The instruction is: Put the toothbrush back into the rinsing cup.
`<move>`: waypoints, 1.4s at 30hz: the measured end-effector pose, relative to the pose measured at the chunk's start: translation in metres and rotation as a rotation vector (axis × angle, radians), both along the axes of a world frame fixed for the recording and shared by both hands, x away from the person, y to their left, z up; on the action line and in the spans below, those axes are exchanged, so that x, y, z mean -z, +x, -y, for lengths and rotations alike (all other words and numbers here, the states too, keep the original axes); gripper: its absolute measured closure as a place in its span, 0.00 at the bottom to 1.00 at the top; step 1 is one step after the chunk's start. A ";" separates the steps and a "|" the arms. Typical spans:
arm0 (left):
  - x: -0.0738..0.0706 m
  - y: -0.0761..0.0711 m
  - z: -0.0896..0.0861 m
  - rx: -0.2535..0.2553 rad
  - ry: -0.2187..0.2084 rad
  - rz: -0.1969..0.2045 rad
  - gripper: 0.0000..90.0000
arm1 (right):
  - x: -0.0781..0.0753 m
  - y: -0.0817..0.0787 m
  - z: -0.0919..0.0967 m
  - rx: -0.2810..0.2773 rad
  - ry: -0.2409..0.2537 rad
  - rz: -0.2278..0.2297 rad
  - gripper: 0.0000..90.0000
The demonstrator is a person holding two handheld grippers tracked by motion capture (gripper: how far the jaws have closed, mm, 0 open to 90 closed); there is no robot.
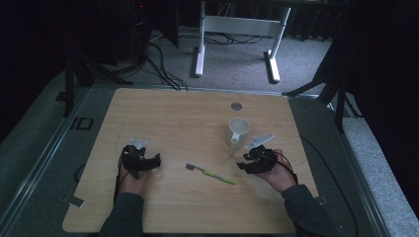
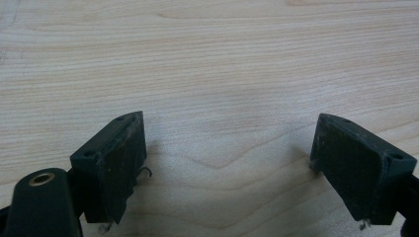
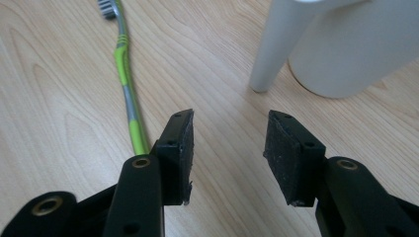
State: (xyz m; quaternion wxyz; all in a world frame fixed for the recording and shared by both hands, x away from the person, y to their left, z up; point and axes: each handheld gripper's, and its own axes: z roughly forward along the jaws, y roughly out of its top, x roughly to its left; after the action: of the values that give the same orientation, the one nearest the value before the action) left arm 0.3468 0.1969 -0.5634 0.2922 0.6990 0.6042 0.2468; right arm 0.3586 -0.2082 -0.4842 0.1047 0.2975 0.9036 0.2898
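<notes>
A green and grey toothbrush (image 1: 211,174) lies flat on the wooden table (image 1: 188,113), bristle end to the left. A white mug (image 1: 238,132) stands upright behind it, handle toward me. My right gripper (image 1: 248,160) rests low just right of the toothbrush and in front of the mug; in the right gripper view its jaws (image 3: 230,148) stand apart with only bare wood between them, the toothbrush (image 3: 126,84) to their left and the mug (image 3: 346,44) ahead on the right. My left gripper (image 1: 143,160) sits at the table's left, open (image 2: 227,163) over bare wood.
A round grey cable port (image 1: 236,105) is set in the table near its far edge. Beyond the table are a white desk frame (image 1: 237,29) and cables on the carpet. Dark stands flank both far corners.
</notes>
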 end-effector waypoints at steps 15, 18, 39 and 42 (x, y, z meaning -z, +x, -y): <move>0.000 0.000 0.000 0.004 0.000 0.000 0.16 | -0.007 0.001 -0.011 -0.047 -0.042 -0.012 0.60; 0.000 0.000 0.000 0.004 0.000 0.000 0.16 | -0.006 0.001 -0.013 -0.053 -0.048 -0.020 0.60; 0.000 0.000 0.000 0.007 0.000 0.000 0.16 | -0.002 0.002 -0.030 -0.106 -0.090 -0.067 0.62; 0.000 0.000 0.000 0.006 0.000 0.000 0.16 | -0.003 0.003 -0.032 -0.117 -0.103 -0.070 0.63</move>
State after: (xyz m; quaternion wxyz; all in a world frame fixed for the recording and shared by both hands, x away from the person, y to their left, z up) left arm 0.3469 0.1967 -0.5634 0.2929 0.7010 0.6020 0.2458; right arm 0.3611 -0.1766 -0.4808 0.0710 0.2483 0.9363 0.2381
